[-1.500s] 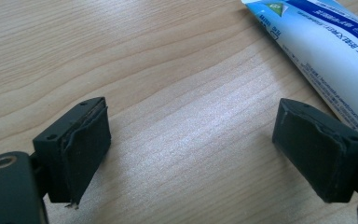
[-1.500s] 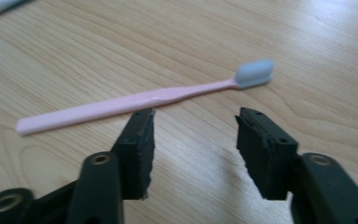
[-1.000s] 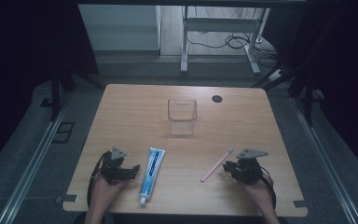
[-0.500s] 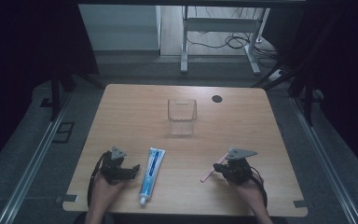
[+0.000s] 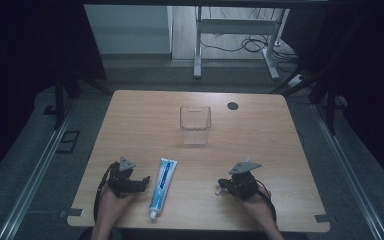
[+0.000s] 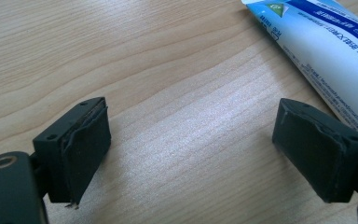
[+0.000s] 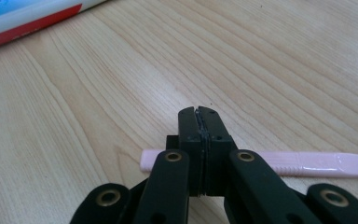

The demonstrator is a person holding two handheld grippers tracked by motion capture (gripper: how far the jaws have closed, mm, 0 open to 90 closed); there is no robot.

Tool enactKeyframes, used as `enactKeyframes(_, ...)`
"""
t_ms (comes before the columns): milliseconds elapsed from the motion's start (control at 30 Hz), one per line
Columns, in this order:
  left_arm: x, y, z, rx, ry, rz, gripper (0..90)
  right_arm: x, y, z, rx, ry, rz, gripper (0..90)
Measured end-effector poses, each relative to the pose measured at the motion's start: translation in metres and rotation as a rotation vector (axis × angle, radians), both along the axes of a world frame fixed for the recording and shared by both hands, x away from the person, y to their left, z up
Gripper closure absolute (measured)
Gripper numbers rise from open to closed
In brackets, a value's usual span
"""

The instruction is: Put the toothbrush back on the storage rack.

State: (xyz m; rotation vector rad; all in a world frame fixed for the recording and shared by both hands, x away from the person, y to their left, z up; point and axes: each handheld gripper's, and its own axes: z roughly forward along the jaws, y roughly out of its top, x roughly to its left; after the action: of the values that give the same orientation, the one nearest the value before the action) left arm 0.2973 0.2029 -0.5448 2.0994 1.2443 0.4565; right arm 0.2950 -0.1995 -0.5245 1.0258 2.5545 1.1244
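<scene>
Right hand-held gripper [image 7: 200, 116] clamped on pink toothbrush [image 7: 307, 163] lying flat on the surface [image 7: 284, 70], left hand-held gripper [image 6: 191, 154] open beside toothpaste [image 6: 335, 51]; grip sits off-centre, so brush may pivot or slip when lifted.

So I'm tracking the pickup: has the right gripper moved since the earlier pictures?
Yes. In the high view the right gripper has slid left across the table, toward the toothpaste tube, jaws shut on the pink toothbrush.
</scene>
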Motion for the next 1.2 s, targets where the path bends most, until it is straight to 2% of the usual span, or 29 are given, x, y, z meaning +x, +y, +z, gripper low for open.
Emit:
enactKeyframes(300,0.0,0.0,0.0,0.0,0.0,0.0,11.3,0.0,-0.006,-0.001,0.004,0.02,0.007,85.9)
enactKeyframes(667,0.0,0.0,0.0,0.0,0.0,0.0,11.3,-0.004,-0.016,0.0,-0.005,0.025,0.0,85.1)
enactKeyframes(1200,0.0,0.0,0.0,0.0,0.0,0.0,11.3,-0.008,-0.045,0.002,-0.012,0.039,-0.065,85.2)
